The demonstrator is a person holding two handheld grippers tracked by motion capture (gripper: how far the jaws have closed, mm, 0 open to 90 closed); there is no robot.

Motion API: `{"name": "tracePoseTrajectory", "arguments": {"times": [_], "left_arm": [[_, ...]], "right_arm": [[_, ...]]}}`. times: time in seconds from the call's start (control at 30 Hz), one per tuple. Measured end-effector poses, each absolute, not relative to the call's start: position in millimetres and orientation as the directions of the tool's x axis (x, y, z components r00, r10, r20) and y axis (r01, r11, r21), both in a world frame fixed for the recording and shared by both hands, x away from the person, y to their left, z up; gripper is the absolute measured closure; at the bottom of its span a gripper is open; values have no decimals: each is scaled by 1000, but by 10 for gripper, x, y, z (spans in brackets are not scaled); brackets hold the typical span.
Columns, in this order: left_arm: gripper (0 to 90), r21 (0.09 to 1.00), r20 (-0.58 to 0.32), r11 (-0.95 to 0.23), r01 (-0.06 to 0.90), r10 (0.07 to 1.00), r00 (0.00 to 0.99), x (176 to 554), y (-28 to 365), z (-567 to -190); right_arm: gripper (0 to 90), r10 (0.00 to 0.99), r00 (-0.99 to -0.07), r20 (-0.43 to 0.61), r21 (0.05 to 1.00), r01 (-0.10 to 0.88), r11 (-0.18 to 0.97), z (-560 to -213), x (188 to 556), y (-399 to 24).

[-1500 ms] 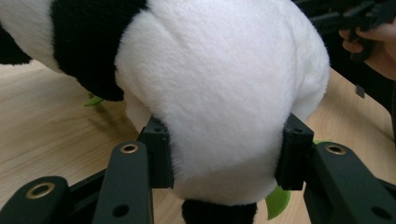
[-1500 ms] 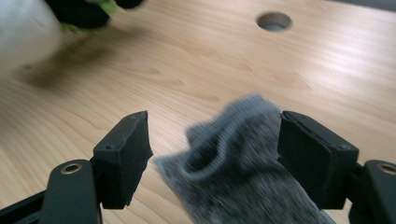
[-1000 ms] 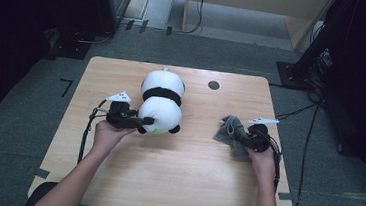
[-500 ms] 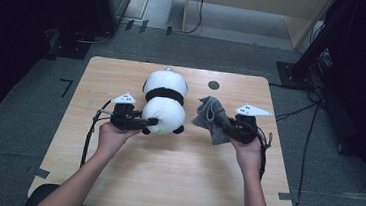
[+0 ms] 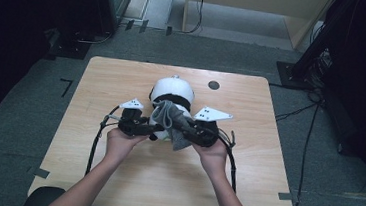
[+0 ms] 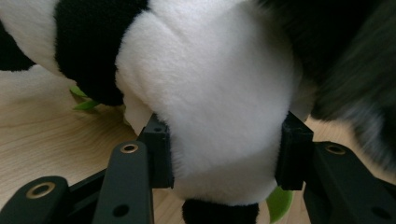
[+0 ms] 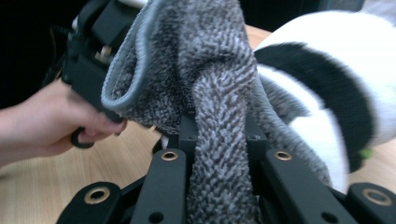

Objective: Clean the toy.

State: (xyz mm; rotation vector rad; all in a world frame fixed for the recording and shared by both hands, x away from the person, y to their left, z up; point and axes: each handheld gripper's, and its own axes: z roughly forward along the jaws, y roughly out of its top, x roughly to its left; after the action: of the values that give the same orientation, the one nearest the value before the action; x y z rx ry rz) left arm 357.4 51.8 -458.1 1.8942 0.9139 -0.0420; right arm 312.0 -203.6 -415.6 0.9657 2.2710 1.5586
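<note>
A black-and-white panda plush [image 5: 172, 91] lies in the middle of the wooden table [image 5: 264, 180]. My left gripper [image 5: 143, 127] is at its near left side. In the left gripper view that gripper [image 6: 224, 156] has both pads pressed into a white part of the panda [image 6: 210, 84]. My right gripper [image 5: 191, 132] is shut on a grey knitted cloth [image 5: 168, 118] and holds it over the panda's near end. In the right gripper view the cloth [image 7: 205, 70] rises between the jaws of the gripper [image 7: 219, 135], with the panda [image 7: 322, 84] to its right.
A small black round hole [image 5: 213, 84] sits in the tabletop behind the panda. Cables [image 5: 96, 143] trail from both grippers over the table. In the right gripper view the other hand [image 7: 46, 126] is close on the left. Dark floor surrounds the table.
My right gripper has carried the grey cloth up and to the left, from the table's right side to the panda. The left hand has shifted slightly right with the panda.
</note>
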Motion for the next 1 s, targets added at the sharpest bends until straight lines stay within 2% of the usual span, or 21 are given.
{"name": "tracePoseTrajectory", "arguments": {"times": [0.17,0.27,0.47,0.73,0.87,1.0], "left_arm": [[527,749,-453,-176,638,567,688,3622,595,-4598],[529,751,-460,-163,640,567,684,3630,627,-4587],[530,736,-501,-122,666,564,656,3665,707,-4595],[529,745,-518,-87,661,550,655,3667,761,-4539],[528,746,-522,-93,659,532,666,3668,779,-4520],[528,741,-533,-100,664,515,672,3665,776,-4516]], "right_arm": [[778,576,-791,208,872,417,258,-4322,3090,-1926],[781,568,-805,173,850,413,326,-4443,3058,-1840],[781,570,-805,164,820,432,375,-4604,3096,-1840],[781,603,-772,200,790,491,367,-4765,3171,-1911],[780,633,-733,250,771,546,328,-4859,3251,-2002],[781,665,-705,247,758,568,321,-4902,3313,-2064]]}}
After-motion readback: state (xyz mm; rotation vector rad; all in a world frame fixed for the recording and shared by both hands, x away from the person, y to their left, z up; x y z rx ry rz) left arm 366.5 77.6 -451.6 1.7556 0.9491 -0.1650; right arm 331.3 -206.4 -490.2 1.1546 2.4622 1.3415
